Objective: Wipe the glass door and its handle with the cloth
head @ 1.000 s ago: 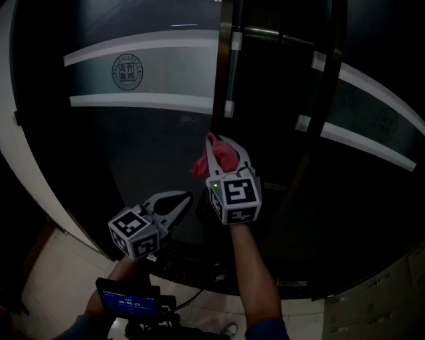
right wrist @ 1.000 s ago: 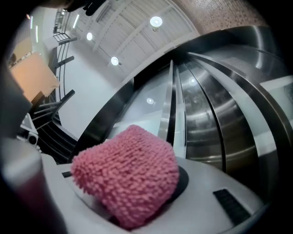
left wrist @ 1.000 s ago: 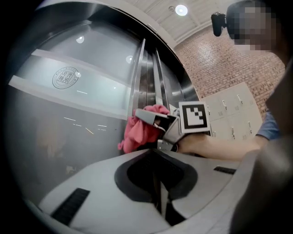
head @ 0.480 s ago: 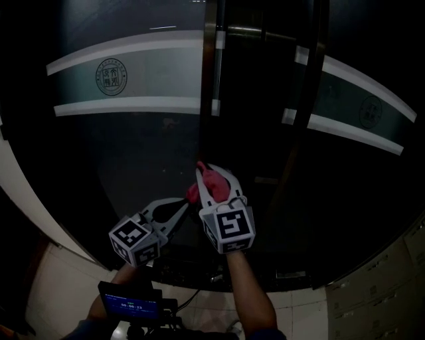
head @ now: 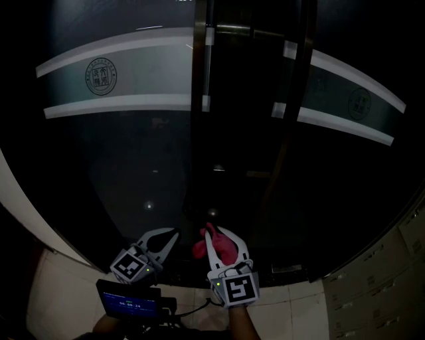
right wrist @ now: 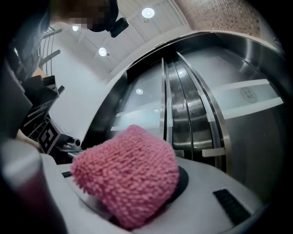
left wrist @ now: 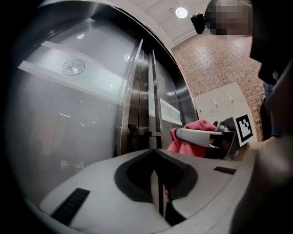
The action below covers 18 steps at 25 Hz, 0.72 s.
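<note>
Right gripper (head: 216,234) clamped the pink cloth (right wrist: 126,176) low by the glass door (head: 126,166), probably for wiping its bottom; left gripper (head: 171,234) was closed, empty, just beside; handle (head: 199,66) well above.

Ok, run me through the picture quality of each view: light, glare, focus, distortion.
Head view: badly underexposed, the dark glass door nearly black, only its white frosted bands and a few pinpoint reflections reading. Left gripper view: brighter, fisheye bowing the steel door frame, a ceiling lamp blown out white. Right gripper view: the fluffy pink cloth looms close and slightly soft, blocking the lower frame.
</note>
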Available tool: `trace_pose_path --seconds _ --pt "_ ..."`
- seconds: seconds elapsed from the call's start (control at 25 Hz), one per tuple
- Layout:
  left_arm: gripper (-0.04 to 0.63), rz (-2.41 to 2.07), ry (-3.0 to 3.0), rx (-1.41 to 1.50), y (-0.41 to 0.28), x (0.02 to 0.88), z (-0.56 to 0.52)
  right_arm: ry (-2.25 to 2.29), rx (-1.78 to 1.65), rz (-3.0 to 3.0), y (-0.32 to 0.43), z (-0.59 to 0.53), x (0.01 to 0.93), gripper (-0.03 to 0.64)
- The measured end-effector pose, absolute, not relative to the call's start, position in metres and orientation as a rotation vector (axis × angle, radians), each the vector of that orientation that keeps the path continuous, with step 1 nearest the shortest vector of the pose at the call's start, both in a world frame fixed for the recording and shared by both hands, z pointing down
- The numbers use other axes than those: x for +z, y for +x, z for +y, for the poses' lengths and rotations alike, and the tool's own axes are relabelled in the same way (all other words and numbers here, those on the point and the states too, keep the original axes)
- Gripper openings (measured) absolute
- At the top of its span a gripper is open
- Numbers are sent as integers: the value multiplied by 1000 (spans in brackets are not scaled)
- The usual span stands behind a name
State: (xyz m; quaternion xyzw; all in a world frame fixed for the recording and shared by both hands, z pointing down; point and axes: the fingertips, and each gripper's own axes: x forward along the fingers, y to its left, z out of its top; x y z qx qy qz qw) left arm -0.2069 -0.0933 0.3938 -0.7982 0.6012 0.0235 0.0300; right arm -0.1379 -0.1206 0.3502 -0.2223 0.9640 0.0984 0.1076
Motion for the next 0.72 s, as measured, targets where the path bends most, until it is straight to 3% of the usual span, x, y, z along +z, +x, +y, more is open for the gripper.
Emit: trace_pose_path --seconds 0.72 --pt "12 1803 -2547 39 -172 403 -101 -649 270 2899 -131 -112 371 57"
